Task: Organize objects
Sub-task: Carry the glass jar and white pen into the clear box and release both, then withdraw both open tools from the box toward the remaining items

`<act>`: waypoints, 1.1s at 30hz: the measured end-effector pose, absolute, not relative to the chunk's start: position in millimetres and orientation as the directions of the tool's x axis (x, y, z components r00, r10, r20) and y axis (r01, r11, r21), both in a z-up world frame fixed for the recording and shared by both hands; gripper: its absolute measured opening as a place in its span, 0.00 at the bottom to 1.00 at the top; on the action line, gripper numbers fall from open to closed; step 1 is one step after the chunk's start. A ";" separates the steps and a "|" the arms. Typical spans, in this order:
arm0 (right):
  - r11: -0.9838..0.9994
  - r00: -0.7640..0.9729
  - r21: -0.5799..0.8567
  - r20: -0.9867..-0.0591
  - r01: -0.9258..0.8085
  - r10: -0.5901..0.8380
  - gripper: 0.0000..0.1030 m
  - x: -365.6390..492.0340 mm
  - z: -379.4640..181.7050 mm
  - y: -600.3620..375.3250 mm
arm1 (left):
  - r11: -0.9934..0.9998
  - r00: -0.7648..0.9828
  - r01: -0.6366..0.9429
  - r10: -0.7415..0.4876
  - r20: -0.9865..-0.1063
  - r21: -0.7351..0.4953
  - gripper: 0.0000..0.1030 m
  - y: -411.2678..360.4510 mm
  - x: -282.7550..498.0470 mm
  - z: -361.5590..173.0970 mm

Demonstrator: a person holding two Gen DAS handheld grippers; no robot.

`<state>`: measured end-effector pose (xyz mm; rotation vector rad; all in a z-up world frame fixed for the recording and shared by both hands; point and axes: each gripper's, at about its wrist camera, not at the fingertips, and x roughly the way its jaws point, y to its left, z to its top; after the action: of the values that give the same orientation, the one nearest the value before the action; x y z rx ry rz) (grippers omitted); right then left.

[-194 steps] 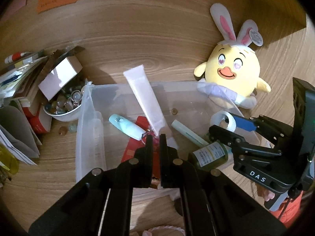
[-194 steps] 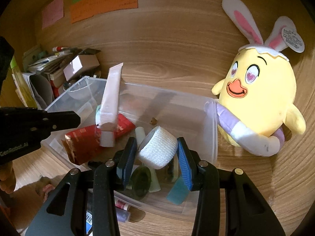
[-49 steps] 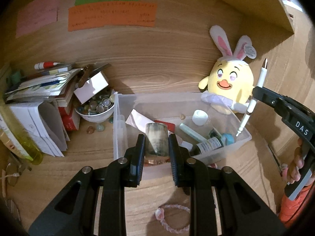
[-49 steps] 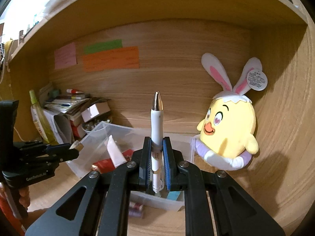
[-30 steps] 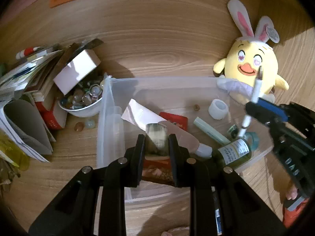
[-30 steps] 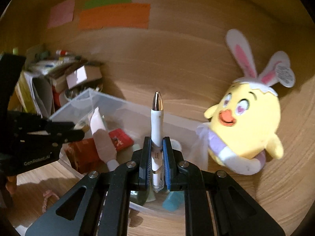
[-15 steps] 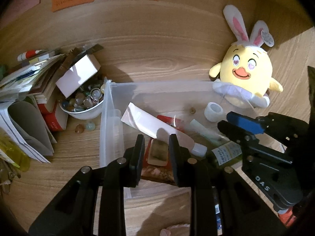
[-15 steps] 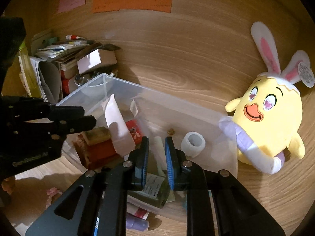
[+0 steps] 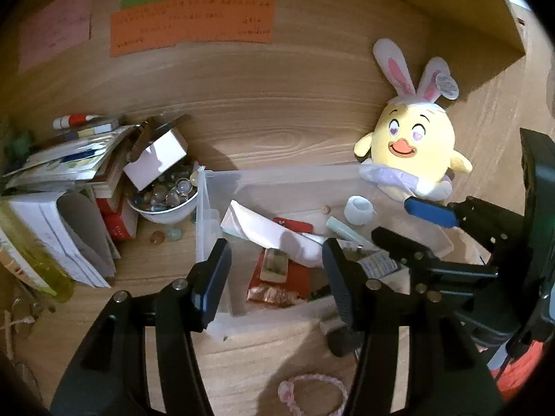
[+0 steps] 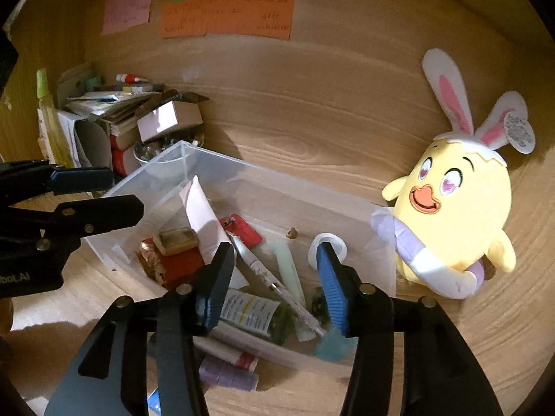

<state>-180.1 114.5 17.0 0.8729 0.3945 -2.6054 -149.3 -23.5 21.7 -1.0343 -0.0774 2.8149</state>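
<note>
Released since the earlier frames, the pen and brown block lie in the clear bin. Left wrist view: wooden bench, paper notes on the back wall; left tool opening, empty. Right wrist view: right tool opening, empty, above the white, slanting pen; yellow plush chick beside the bin.

Plush chick beside wall notes — paper stack, marble bowl.

The right tool is seen opening, empty, above a clear bin; a pen is observed lying inside.
</note>
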 end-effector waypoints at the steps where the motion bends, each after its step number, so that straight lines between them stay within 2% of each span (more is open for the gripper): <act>1: -0.895 -0.746 -0.147 -0.618 0.421 -0.249 0.45 -176.4 18.7 115.6 | -0.988 -0.753 -0.118 0.152 -0.640 -0.096 0.53 -23.6 -146.5 22.1; 5: -0.893 -0.747 -0.143 -0.613 0.426 -0.258 0.46 -161.5 22.9 118.8 | -0.988 -0.752 -0.128 0.152 -0.641 -0.084 0.53 -25.0 -132.0 21.3; 9: -0.894 -0.748 -0.136 -0.608 0.427 -0.265 0.49 -144.8 23.7 122.0 | -0.988 -0.744 -0.135 0.154 -0.651 -0.080 0.58 -26.7 -118.5 17.1; 20: -0.898 -0.709 -0.081 -0.647 0.432 -0.282 0.50 -111.1 4.5 125.6 | -0.986 -0.701 -0.157 0.146 -0.698 -0.048 0.69 -24.6 -91.3 -8.3; 30: -0.897 -0.590 0.014 -0.749 0.441 -0.301 0.54 -101.3 -37.9 126.0 | -0.987 -0.607 -0.153 0.137 -0.783 -0.054 0.69 -34.9 -80.0 -51.9; 33: -0.894 -0.565 0.031 -0.765 0.447 -0.309 0.54 -101.2 -44.1 121.3 | -0.985 -0.591 -0.163 0.146 -0.793 -0.060 0.59 -32.9 -80.7 -56.6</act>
<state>-101.2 121.3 -44.1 1.1485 0.2307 -2.4431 -80.7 -32.9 -56.6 -1.3222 0.0281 2.6574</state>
